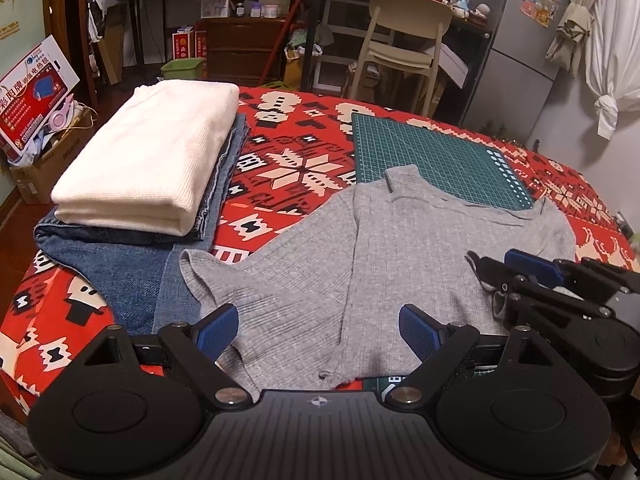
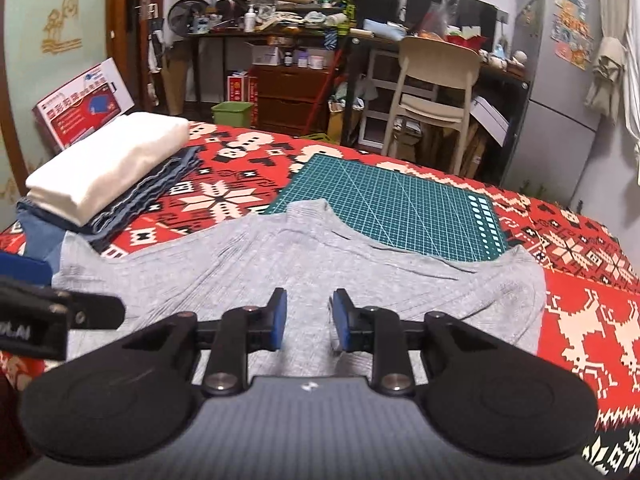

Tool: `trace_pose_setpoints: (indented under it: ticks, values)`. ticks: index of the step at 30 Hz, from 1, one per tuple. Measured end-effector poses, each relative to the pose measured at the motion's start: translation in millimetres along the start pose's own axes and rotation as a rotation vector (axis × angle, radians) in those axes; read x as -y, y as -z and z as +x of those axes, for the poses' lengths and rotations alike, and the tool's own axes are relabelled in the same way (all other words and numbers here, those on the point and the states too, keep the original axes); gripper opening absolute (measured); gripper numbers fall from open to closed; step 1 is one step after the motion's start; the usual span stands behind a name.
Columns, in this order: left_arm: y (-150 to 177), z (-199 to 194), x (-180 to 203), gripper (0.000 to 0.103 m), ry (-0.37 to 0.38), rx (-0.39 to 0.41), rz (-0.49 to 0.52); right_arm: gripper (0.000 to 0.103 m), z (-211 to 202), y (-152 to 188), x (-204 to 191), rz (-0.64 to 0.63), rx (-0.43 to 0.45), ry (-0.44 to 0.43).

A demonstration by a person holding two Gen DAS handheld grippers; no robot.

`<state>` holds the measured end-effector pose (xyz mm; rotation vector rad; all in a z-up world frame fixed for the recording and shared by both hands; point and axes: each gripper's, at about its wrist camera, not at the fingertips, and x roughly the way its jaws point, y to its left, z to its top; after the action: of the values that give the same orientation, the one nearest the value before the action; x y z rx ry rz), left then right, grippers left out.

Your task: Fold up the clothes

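Grey sweater (image 1: 400,240) lies flat on the bed (image 1: 300,152), long axis left-right beneath both grippers; left gripper (image 1: 318,330) gapes wide, right gripper (image 2: 307,320) stands slightly parted, nothing held.

I see the sweater (image 1: 420,240) spread on the patterned blanket (image 1: 288,160) in front of me, its collar end lying over the near edge of the cutting mat (image 1: 432,152) behind it. To my left a folded knit (image 1: 148,156) sits on top of folded jeans (image 1: 120,264), and one sleeve reaches onto those jeans. Beyond the bed, a chair (image 1: 404,44) stands before a cluttered desk, with a fridge (image 1: 516,40) to its right. A printed box (image 1: 36,92) stands at far left.
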<state>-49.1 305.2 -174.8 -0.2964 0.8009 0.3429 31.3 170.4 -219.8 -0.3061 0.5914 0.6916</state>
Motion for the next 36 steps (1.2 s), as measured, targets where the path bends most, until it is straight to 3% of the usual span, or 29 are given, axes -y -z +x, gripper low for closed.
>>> trace_pose_setpoints:
  ticks: [5, 7, 10, 17, 22, 23, 25, 27, 31, 32, 33, 34, 36]
  values:
    - [0.4, 0.4, 13.6, 0.087, 0.053, 0.003, 0.025, 0.028, -14.3, 3.1, 16.4, 0.023, -0.007, 0.004]
    - [1.4, 1.7, 22.8, 0.078, 0.078, 0.001, 0.045, 0.028, -20.8, 5.5, 25.1, 0.032, -0.012, 0.012]
    - [2.8, 5.7, 41.1, 0.072, 0.12, -0.005, 0.085, 0.028, -32.0, 14.4, 44.3, 0.039, -0.033, 0.048]
    - [4.7, 23.5, 87.5, 0.066, 0.241, -0.016, 0.171, 0.027, -51.7, 45.2, 83.8, 0.051, -0.1, 0.12]
    - [9.1, 48.2, 114.5, 0.065, 0.25, -0.036, 0.242, 0.027, -56.1, 62.0, 98.1, 0.071, -0.133, 0.145]
    - [10.0, 52.2, 118.2, 0.061, 0.249, -0.038, 0.253, 0.027, -55.8, 64.4, 99.1, 0.067, -0.138, 0.147]
    - [10.6, 59.1, 122.5, 0.041, 0.253, -0.046, 0.268, 0.027, -54.6, 68.0, 100.7, 0.066, -0.148, 0.156]
    - [11.6, 64.1, 126.8, 0.034, 0.256, -0.051, 0.284, 0.027, -53.0, 70.9, 104.1, 0.082, -0.16, 0.157]
    - [12.3, 67.1, 133.1, 0.032, 0.27, -0.053, 0.313, 0.027, -51.3, 73.7, 109.6, 0.111, -0.169, 0.157]
    - [12.4, 68.0, 134.9, 0.028, 0.277, -0.06, 0.318, 0.027, -51.4, 73.9, 110.8, 0.117, -0.169, 0.156]
    - [12.4, 69.0, 136.4, 0.015, 0.274, -0.065, 0.318, 0.027, -51.1, 74.2, 111.5, 0.12, -0.169, 0.156]
    - [11.8, 69.3, 137.4, 0.008, 0.264, -0.067, 0.316, 0.027, -50.5, 74.4, 111.7, 0.122, -0.17, 0.155]
    - [9.5, 68.6, 138.4, 0.003, 0.249, -0.072, 0.312, 0.026, -49.1, 74.8, 111.8, 0.124, -0.175, 0.154]
